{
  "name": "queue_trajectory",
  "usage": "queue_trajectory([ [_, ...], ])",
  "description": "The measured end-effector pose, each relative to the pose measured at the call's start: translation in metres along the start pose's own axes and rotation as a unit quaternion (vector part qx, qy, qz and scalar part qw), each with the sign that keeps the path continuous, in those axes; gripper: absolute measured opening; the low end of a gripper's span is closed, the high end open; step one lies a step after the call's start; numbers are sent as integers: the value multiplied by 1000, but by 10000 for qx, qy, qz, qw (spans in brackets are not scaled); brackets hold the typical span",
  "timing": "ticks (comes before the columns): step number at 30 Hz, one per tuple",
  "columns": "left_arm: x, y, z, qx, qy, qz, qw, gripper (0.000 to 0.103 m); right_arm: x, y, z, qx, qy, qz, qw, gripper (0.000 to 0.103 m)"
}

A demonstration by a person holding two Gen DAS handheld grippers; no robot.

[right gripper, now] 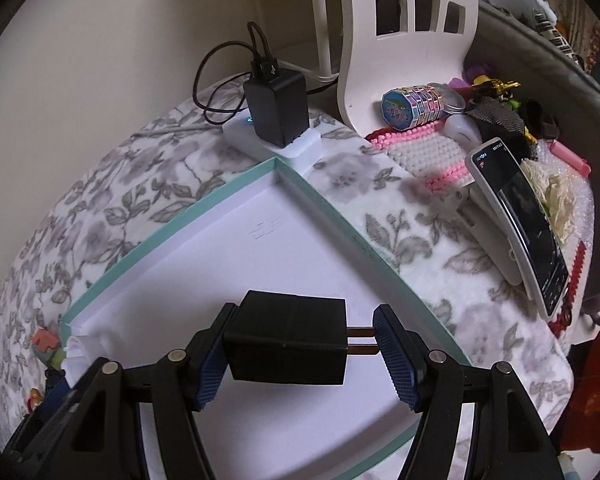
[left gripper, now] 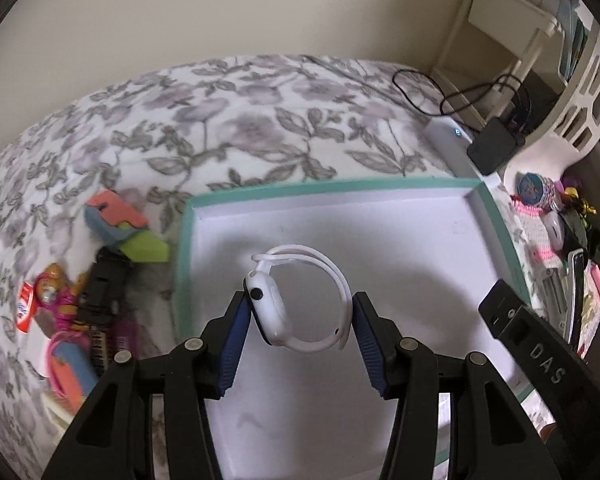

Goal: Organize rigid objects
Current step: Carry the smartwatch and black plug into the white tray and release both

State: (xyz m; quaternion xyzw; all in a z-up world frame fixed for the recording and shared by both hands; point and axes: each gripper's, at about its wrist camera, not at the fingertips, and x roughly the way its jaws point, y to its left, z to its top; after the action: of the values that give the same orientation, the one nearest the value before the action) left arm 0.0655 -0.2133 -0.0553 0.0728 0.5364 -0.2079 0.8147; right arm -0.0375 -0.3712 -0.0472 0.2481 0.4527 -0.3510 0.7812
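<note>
A white smartwatch [left gripper: 274, 312] with a looped white strap hangs between the blue pads of my left gripper [left gripper: 300, 320], which is shut on it above the white tray with a teal rim [left gripper: 300, 190]. In the right wrist view my right gripper [right gripper: 305, 340] is shut on a black plug adapter [right gripper: 288, 344]. One pad presses its body and the other its two metal prongs, over the same tray [right gripper: 172, 236]. The right gripper's black body [left gripper: 540, 352] shows at the right edge of the left wrist view. The left gripper [right gripper: 60, 400] shows at the lower left of the right wrist view.
The tray lies on a floral blanket [left gripper: 260, 112]. Left of it lie foam blocks [left gripper: 116, 224], a black toy [left gripper: 100, 292] and a pink figure [left gripper: 56, 296]. Behind it stands a white power strip with a black charger [right gripper: 278, 108]. A phone [right gripper: 528, 232], a colourful cylinder [right gripper: 412, 104] and a white chair [right gripper: 404, 40] are to the right.
</note>
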Motion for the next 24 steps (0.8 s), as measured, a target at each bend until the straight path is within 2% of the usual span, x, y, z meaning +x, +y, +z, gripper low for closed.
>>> queue_trajectory([
  [2, 5, -1, -2, 2, 108, 7, 9999, 57, 1, 0, 0, -21, 5, -23, 10000, 71],
  [3, 5, 0, -2, 2, 117, 29, 9999, 65, 1, 0, 0, -23, 24, -8, 10000, 71],
  [4, 5, 1, -3, 3, 100, 35, 9999, 68, 1, 0, -1, -34, 43, 5, 10000, 71],
  [9, -2, 8, -3, -69, 10, 68, 10000, 69, 3, 3, -3, -157, 96, 25, 9998, 71],
  [12, -7, 15, -4, -186, -25, 88, 9998, 84, 3, 5, -4, -231, 123, 71, 9996, 71],
  [19, -17, 43, -5, -590, -128, 114, 9981, 86, 7, 12, -10, -532, 233, 121, 9982, 72],
  [24, -21, 67, -9, -944, -102, 137, 9954, 89, 4, 17, -13, -720, 149, 157, 9972, 81],
])
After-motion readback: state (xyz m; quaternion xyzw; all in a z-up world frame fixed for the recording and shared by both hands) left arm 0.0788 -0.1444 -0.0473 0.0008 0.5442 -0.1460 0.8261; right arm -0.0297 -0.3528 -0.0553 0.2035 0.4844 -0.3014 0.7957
